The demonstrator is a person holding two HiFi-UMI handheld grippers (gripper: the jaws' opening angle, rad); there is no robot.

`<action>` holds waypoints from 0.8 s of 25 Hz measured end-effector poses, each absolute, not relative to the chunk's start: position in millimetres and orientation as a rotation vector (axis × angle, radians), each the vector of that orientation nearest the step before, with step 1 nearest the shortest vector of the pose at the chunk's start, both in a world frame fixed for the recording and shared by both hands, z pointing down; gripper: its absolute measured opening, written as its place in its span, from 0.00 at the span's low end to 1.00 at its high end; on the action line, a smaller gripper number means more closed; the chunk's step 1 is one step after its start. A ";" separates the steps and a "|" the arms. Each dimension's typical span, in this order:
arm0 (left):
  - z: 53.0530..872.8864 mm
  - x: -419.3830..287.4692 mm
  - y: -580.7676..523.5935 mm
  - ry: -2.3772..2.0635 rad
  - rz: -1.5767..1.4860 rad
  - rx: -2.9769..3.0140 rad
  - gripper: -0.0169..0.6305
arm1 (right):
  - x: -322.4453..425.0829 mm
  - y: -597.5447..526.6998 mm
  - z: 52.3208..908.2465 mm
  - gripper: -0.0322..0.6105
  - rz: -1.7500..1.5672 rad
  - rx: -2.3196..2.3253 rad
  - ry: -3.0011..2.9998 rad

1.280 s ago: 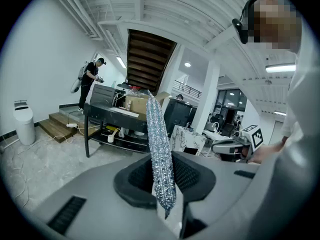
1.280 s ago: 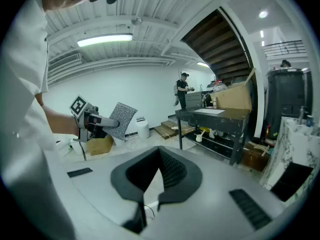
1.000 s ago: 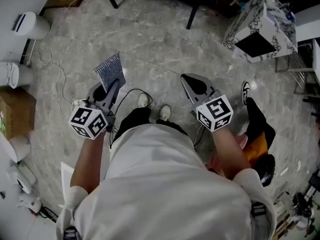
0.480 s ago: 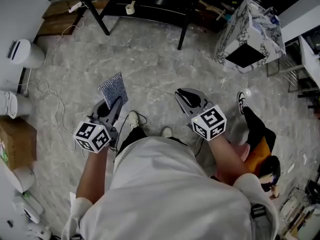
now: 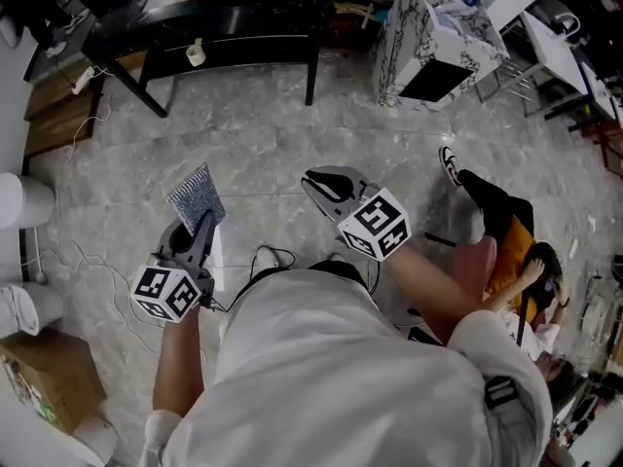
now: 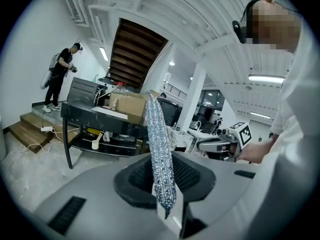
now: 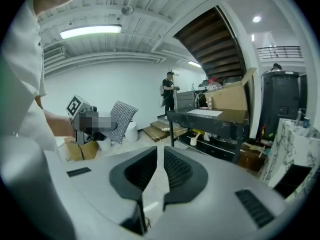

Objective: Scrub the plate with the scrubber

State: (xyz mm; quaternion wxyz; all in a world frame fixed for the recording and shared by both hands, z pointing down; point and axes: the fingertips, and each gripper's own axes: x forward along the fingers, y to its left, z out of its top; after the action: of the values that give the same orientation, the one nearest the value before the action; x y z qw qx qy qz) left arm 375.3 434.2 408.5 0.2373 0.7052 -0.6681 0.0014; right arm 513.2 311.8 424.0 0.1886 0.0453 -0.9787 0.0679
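Observation:
No plate shows in any view. The scrubber (image 5: 197, 197), a silvery sparkling mesh pad, sticks up from my left gripper (image 5: 203, 222), which is shut on its lower end. In the left gripper view the scrubber (image 6: 160, 149) stands edge-on between the jaws of the left gripper (image 6: 167, 199). My right gripper (image 5: 313, 182) is held out over the floor to the right, shut with nothing in it; its pads meet in the right gripper view (image 7: 159, 170). That view also shows the scrubber (image 7: 121, 118) out to the left.
I stand on a grey marbled floor. A black table (image 5: 224, 29) with a lower shelf stands ahead, and a marbled box (image 5: 433, 37) to its right. A seated person (image 5: 511, 256) is at the right. A cardboard box (image 5: 49, 387) and white cylinders (image 5: 21, 202) line the left wall.
The view has moved forward: the black table and the marbled box have come closer and lower in the head view. Both grippers keep their pose, and the scrubber stays held.

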 end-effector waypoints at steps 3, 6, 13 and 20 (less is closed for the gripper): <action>406.5 349.4 434.5 -1.782 0.018 1.984 0.14 | 485.4 319.1 421.2 0.09 0.195 0.176 -2.748; 406.0 327.6 435.7 -1.763 0.010 2.009 0.14 | 461.1 328.0 419.2 0.09 0.207 0.194 -2.746; 407.1 316.1 423.9 -1.715 -0.020 2.044 0.14 | 446.5 334.2 414.8 0.09 0.197 0.216 -2.734; 408.1 318.4 412.0 -1.679 -0.014 2.056 0.14 | 444.1 325.0 416.7 0.09 0.194 0.226 -2.719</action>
State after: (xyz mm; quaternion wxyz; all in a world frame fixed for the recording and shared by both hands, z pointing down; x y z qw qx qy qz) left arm 318.4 412.0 408.1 0.2412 0.7517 -0.6138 -0.0052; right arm 444.1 325.0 416.7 0.2016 0.0808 -0.9737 0.0696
